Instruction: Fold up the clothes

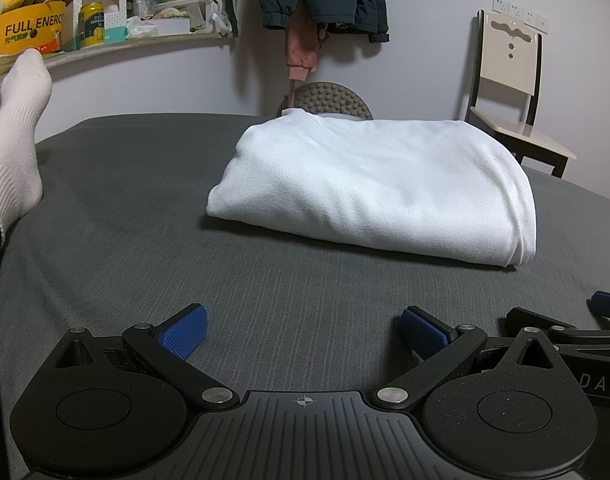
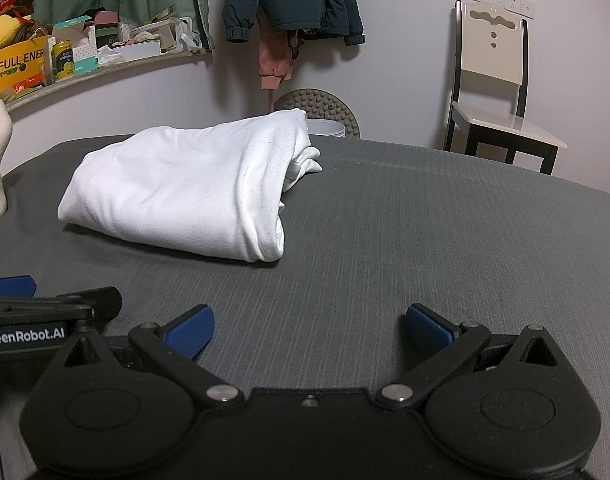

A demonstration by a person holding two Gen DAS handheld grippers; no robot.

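The folded white garment [image 1: 369,184] looked soft, probably light, best pinched at its rolled edge; both tools, left [image 1: 303,330] and right [image 2: 309,330], gaped empty.

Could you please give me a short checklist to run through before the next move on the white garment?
1. Left gripper open and empty: ok.
2. Right gripper open and empty: ok.
3. White garment folded into a compact bundle on the grey sheet: ok.
4. Loose piece tucked in at the bundle's end: not ok, it sticks out.
5. Socked foot clear of the garment: ok.
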